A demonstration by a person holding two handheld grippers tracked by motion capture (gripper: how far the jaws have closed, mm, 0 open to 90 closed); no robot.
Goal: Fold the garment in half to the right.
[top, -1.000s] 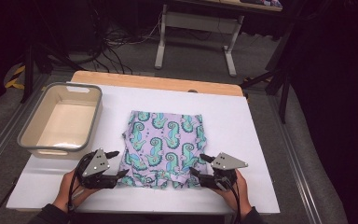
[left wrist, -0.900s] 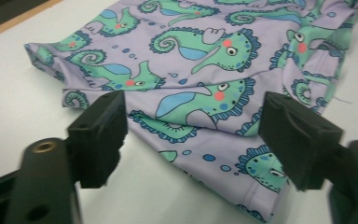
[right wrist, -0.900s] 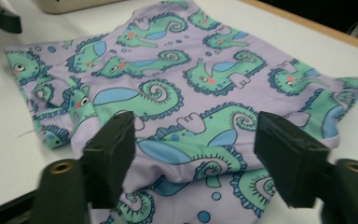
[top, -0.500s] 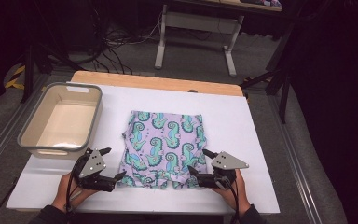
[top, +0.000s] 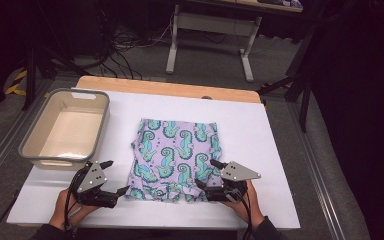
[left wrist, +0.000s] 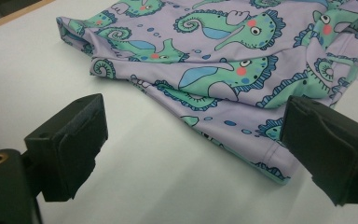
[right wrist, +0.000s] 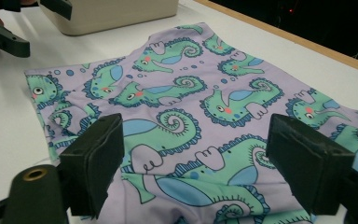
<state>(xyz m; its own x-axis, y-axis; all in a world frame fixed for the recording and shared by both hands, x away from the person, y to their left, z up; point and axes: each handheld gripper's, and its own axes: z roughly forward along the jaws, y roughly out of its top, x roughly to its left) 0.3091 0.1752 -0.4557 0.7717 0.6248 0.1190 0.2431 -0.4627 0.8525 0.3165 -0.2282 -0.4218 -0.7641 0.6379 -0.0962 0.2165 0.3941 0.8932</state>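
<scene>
Both grippers released at the shorts' near edge.
Seahorse-print shorts point(top: 176, 157) lie flat mid-counter point(top: 260, 150). Left gripper point(top: 111, 177) and right gripper point(top: 206, 174) fingers just opened wide, pressing on nothing.

The white tabletop point(top: 280, 150) has a wooden far edge point(top: 170, 89). Beyond it, on grey carpet point(top: 140, 55), stands a pale metal desk frame point(top: 212, 30) beside tangled black cables point(top: 125, 40). Dark drapes point(top: 360, 100) close the right side; the room is dim.
</scene>
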